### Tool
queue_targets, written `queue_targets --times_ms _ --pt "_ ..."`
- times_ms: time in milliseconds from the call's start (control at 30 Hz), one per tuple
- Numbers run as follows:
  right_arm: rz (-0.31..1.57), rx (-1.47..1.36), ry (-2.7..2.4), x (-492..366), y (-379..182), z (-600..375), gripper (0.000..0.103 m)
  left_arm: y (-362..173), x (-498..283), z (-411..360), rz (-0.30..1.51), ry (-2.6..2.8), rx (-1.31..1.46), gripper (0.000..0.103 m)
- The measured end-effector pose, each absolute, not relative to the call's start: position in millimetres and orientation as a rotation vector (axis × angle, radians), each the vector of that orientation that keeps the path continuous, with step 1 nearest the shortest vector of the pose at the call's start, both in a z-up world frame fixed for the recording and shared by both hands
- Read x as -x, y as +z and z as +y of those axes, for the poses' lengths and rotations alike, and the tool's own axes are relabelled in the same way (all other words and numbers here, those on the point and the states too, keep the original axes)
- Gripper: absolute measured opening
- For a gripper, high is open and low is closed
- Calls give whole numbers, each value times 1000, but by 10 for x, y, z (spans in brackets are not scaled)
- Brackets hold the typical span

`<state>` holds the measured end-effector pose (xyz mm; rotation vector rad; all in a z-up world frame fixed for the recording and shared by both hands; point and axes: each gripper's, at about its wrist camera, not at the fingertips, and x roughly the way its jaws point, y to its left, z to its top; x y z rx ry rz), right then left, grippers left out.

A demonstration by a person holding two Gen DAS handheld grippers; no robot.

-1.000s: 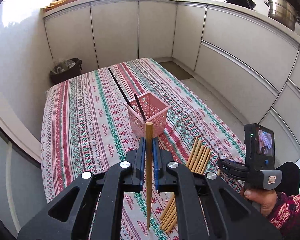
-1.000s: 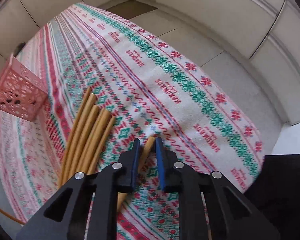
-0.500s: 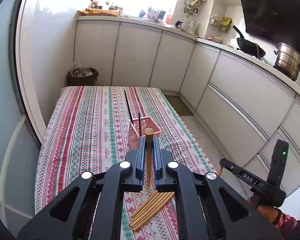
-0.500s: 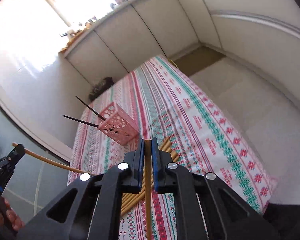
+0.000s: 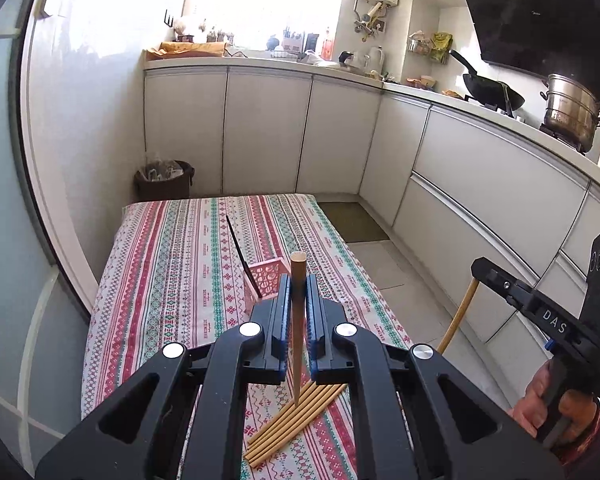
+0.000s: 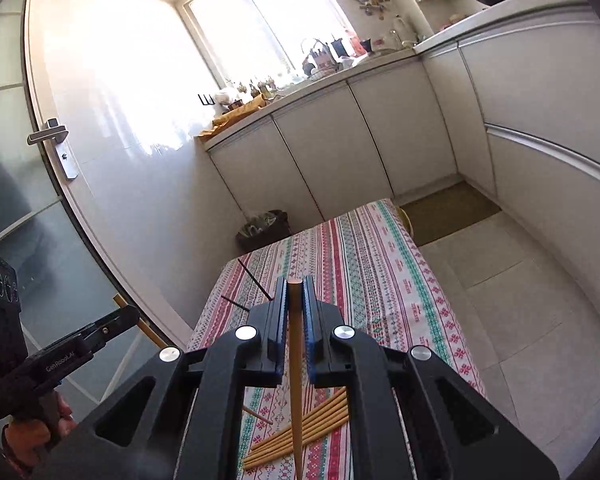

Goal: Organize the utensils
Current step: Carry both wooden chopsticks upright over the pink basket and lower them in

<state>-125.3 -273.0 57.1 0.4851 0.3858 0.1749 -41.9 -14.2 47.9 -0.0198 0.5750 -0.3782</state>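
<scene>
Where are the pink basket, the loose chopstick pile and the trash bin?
pink basket (image 5: 266,273): left wrist view, its far rim.
chopstick pile (image 5: 290,424): left wrist view, middle of the sticks lying on the cloth.
trash bin (image 5: 164,186): left wrist view, its front wall.

Pink lattice basket (image 5: 266,280) upright on cloth (black chopsticks (image 5: 242,258) leaning inside); tan chopsticks (image 5: 296,420) bundled flat nearby.
</scene>
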Motion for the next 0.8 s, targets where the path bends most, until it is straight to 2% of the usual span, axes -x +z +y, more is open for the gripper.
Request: queue_targets --times_ms 467,633,800 --pt "151 -410 162 443 1538 -2646 8 1073 -232 -319 441 -373 44 6" --pt "116 -358 174 7 1525 -2416 8 1042 -564 -352 435 -364 46 6" --pt "147 -324 193 -424 1234 -2204 8 796 -901 -313 471 -350 67 6"
